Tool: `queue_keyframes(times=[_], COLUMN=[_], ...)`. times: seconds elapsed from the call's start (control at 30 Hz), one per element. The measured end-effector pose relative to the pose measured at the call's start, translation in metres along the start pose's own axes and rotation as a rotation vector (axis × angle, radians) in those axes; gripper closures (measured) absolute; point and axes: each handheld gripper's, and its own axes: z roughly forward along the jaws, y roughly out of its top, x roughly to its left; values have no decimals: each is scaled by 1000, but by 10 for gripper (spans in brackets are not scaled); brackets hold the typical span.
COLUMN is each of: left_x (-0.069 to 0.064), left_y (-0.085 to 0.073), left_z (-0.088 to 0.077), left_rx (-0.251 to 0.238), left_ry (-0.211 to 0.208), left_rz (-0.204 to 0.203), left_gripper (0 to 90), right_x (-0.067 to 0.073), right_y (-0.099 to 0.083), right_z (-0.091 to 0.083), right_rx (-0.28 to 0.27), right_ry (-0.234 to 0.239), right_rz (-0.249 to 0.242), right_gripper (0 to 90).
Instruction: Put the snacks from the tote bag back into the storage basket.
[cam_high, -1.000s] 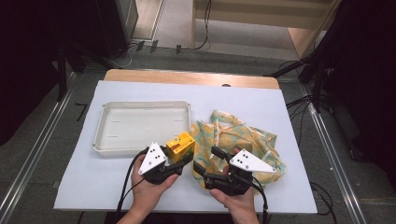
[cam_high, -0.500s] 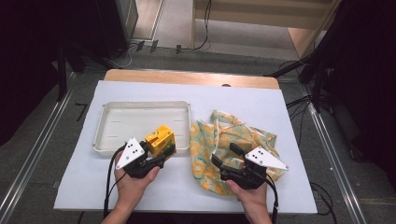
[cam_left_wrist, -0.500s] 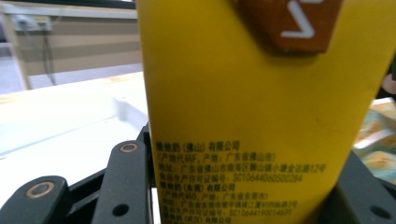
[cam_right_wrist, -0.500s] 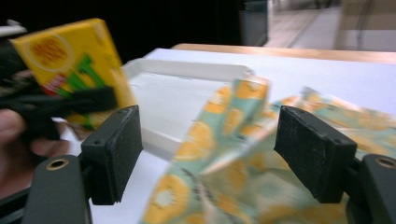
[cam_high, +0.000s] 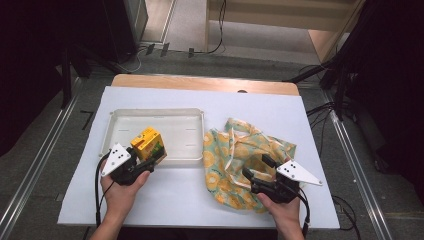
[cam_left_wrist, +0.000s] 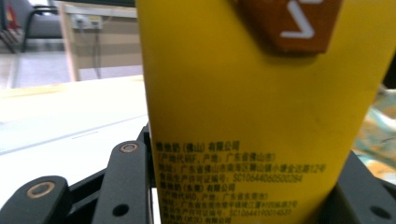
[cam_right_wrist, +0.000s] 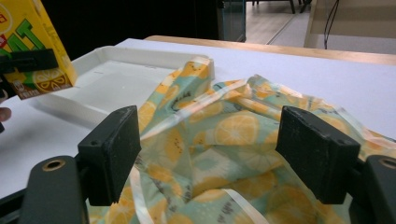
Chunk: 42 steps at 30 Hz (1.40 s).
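While the left gripper (cam_high: 145, 162) pinches the light, stiff yellow drink carton (cam_high: 148, 145) by its flat sides over the shallow white plastic tray (cam_high: 116, 125), the right gripper (cam_right_wrist: 224, 154) stands spread beside that tray

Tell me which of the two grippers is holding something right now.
The left gripper, clamped on the yellow carton; the right gripper stands open above the fruit-print cloth.

Grey floor (cam_high: 190, 37) with cables, wooden furniture (cam_high: 280, 10) beyond the white-covered table (cam_high: 300, 115)
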Motion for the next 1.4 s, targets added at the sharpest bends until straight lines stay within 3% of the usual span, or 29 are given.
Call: queue_keyframes(times=[0.27,0.67,1.03,1.4], left_x=[25,54,67,79], left_y=[-1,-4,-7,-11], left_z=[-9,-21,-18,-9], left_rx=[-10,0,59,110], left_ry=[72,113,116,186], left_rz=[-17,-63,-88,-114], left_gripper=[515,515,516,517], right_x=[-13,-27,-26,-26], right_y=[-9,-14,-15,-14], right_z=[-5,-9,-7,-8], right_rx=[21,20,25,16], right_ry=[-29,-39,-38,-39], right_rz=[-11,18,17,23], right_gripper=[219,219,220,224])
